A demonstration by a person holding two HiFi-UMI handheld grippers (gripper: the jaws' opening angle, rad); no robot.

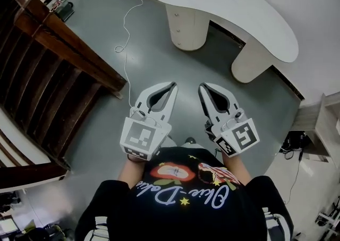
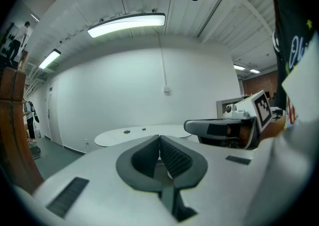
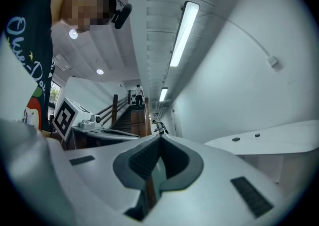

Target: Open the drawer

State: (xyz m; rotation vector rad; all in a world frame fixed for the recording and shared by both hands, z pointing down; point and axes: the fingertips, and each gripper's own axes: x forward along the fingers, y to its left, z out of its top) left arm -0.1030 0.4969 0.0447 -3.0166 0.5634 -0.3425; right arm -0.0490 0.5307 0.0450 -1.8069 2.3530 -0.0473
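Drawer: probably sitting in the cream rounded pedestal [image 1: 183, 26] under the left end of the white curved desk [image 1: 255, 16]; its fronts are showing too small to be sure.
Direction: lying ahead of both tools, well apart, across the grey floor [image 1: 159, 64].
Left gripper [image 1: 171, 86]: jaws pressing together, carrying nothing.
Right gripper [image 1: 204, 88]: jaws likewise closed, empty.
Nearer hand: the left is looking slightly better lined up with the pedestal.
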